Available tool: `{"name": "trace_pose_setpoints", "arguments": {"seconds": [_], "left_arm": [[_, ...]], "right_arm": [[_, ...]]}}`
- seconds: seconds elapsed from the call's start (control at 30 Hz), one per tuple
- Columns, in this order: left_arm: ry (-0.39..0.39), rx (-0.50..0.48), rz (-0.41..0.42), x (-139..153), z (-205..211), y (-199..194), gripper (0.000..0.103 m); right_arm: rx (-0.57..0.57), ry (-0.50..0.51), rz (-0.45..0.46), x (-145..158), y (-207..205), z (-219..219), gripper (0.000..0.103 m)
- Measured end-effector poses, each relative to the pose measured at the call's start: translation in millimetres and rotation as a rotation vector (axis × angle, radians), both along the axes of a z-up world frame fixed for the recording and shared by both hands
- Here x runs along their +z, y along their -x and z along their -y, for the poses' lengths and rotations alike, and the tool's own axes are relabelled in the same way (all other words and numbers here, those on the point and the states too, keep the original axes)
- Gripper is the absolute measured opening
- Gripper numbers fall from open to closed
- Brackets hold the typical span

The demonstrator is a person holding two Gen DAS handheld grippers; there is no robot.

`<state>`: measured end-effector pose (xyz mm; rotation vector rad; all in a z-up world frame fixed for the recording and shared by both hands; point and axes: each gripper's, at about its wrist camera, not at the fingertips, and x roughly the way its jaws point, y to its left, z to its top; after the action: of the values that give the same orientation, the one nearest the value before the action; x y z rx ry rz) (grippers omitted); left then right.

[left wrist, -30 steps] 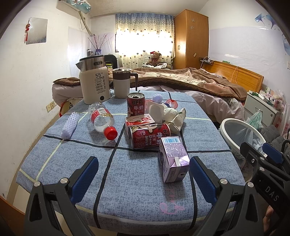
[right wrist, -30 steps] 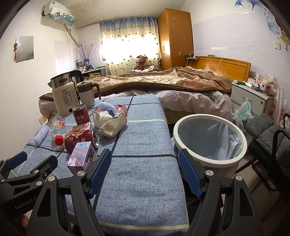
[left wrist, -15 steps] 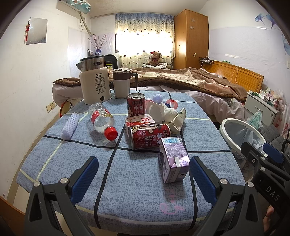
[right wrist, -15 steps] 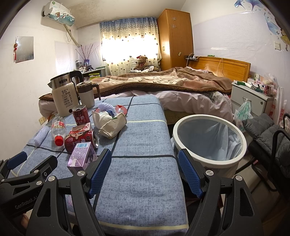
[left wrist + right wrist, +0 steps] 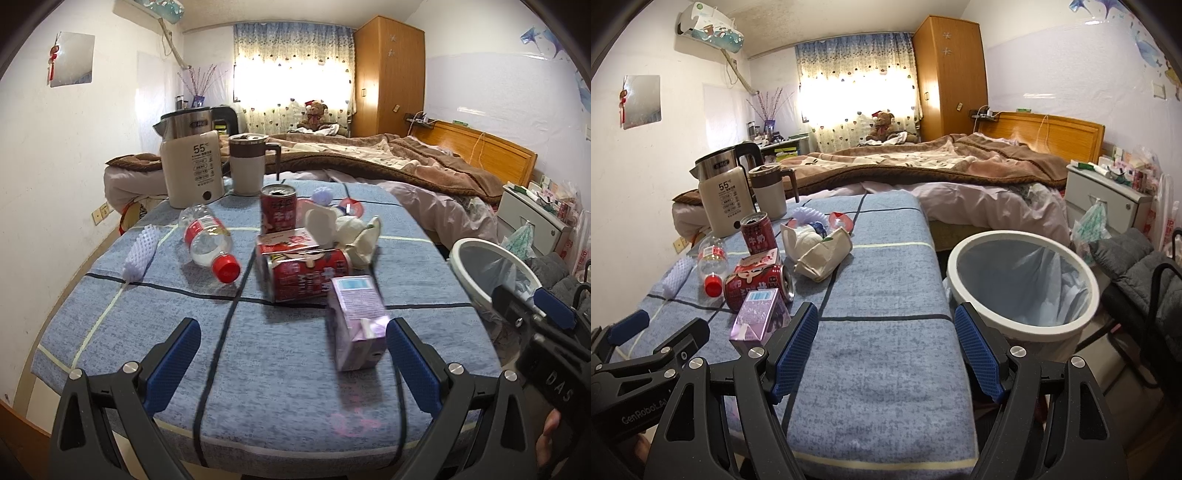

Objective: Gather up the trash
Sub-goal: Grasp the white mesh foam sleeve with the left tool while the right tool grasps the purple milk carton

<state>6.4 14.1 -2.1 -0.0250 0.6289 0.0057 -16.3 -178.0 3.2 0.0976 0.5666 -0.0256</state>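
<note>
Trash lies on the blue-clothed table (image 5: pixel 147 332): a purple carton (image 5: pixel 356 321) nearest, a red can on its side (image 5: pixel 306 275), an upright red can (image 5: pixel 278 208), a small red-and-white carton (image 5: pixel 288 240), a plastic bottle with a red cap (image 5: pixel 208 243) and crumpled white packaging (image 5: pixel 351 232). My left gripper (image 5: pixel 291 362) is open and empty, just short of the purple carton (image 5: pixel 759 314). My right gripper (image 5: pixel 884 350) is open and empty over the table's near right edge. A white bin with a liner (image 5: pixel 1021 284) stands right of the table.
A kettle (image 5: pixel 192 166) and a lidded mug (image 5: pixel 247 164) stand at the table's far end, a white brush (image 5: pixel 140 251) at its left. A bed (image 5: pixel 942 166), nightstand (image 5: pixel 1108 195) and dark chair (image 5: pixel 1145 273) lie beyond and to the right.
The left gripper has edged forward and slightly left, so the table items look a little nearer. The right gripper has barely moved. Both stay open.
</note>
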Motion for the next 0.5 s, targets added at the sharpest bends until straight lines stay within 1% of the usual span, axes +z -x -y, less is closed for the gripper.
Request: {"name": "trace_pose_setpoints", "arguments": {"seconds": [0.2, 0.37, 0.47, 0.5], "left_arm": [[-0.008, 0.041, -0.019, -6.2, -32.0, -18.8, 0.102], [-0.012, 0.072, -0.024, -5.7, -67.1, -38.9, 0.102], [0.023, 0.108, -0.035, -7.0, -93.7, -47.6, 0.102], [0.034, 0.133, -0.041, -6.7, -104.6, -50.8, 0.102]], "right_arm": [[0.062, -0.062, -0.042, -6.4, -35.5, -0.3, 0.077], [0.133, -0.094, -0.072, -12.1, -76.4, -15.1, 0.077], [0.169, -0.166, -0.09, -11.0, -80.6, -19.3, 0.077], [0.185, -0.188, -0.097, -10.5, -80.5, -22.6, 0.077]]}}
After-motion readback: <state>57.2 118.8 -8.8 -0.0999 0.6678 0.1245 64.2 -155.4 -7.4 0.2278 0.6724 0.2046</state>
